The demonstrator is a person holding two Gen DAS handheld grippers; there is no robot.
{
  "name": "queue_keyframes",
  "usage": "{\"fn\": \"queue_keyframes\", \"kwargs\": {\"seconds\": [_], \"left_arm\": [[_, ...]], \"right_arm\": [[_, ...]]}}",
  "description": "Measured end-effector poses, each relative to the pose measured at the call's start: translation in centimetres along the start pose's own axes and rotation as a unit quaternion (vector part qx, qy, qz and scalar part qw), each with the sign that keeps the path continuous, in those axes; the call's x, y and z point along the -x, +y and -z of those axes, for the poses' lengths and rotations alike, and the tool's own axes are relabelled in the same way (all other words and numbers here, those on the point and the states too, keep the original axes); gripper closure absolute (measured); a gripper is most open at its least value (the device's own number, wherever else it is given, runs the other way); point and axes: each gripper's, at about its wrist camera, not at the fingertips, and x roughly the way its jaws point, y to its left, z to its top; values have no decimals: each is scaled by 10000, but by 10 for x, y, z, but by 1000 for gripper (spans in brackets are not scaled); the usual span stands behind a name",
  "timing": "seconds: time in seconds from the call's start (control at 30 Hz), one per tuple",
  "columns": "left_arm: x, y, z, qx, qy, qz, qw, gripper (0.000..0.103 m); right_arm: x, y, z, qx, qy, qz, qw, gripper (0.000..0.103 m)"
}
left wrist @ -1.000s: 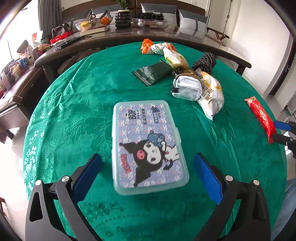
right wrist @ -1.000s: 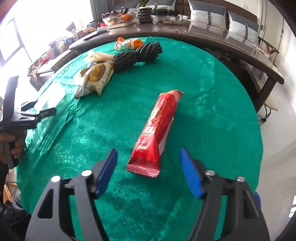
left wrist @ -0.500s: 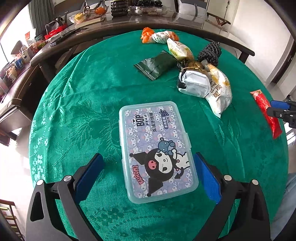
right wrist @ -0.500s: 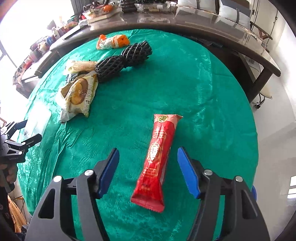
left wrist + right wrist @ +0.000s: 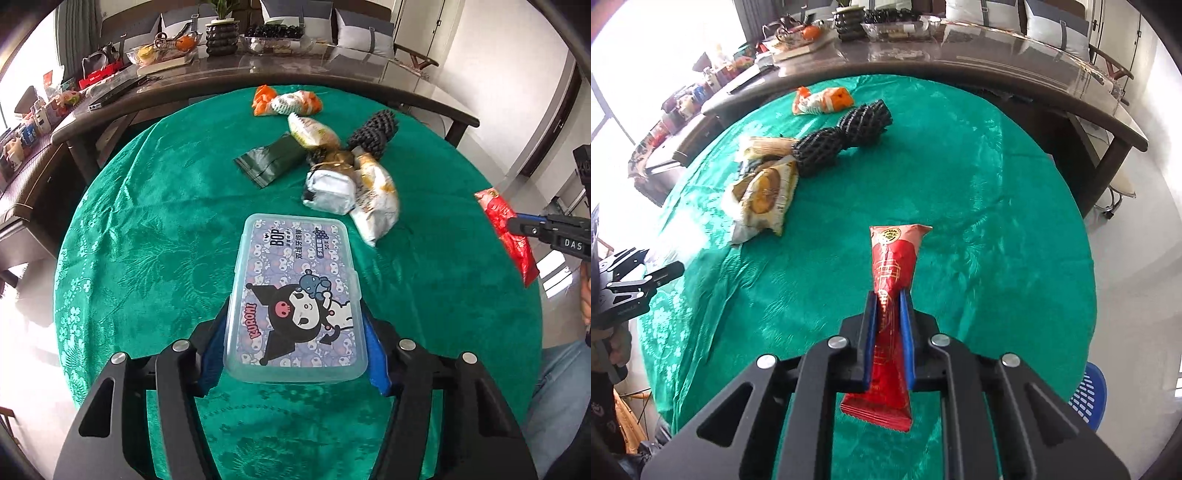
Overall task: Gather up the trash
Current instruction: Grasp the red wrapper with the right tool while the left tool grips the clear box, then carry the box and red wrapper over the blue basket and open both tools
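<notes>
A: Both grabs are on! The left gripper (image 5: pixel 295 343), low centre of frame, has just closed its jaws onto the long sides of the clear plastic box (image 5: pixel 295 295).

B: And the right gripper (image 5: pixel 887 328) pinches the red wrapper (image 5: pixel 892 273) mid-length, jaws just clamped so it hangs straight.

A: Both tilt steeply down over the green tablecloth (image 5: pixel 979 206); the box looks lifted, though that's hard to tell

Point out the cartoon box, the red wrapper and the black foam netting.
cartoon box (image 5: pixel 295 295), left wrist view, middle of lid
red wrapper (image 5: pixel 894 258), right wrist view, upper body
black foam netting (image 5: pixel 846 136), right wrist view, narrow middle
</notes>
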Motion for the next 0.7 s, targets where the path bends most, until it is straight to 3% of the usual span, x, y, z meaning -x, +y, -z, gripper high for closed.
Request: {"fn": "queue_keyframes", "kwargs": {"seconds": [0.1,0.37,0.7], "left_arm": [[6,-23,-3,-44,-80,338,9994,42],[0,-86,-8,-266,-107,784,9965,42],[-15,-173,-15,-745,14,1236,9895,42]], "right_arm": [[6,-5,6,-124,-90,-188,9997,92],[20,-20,25,-478,-289,-512,9971,92],[41,-70,51,-1014,-511,-548,9920,92]]}}
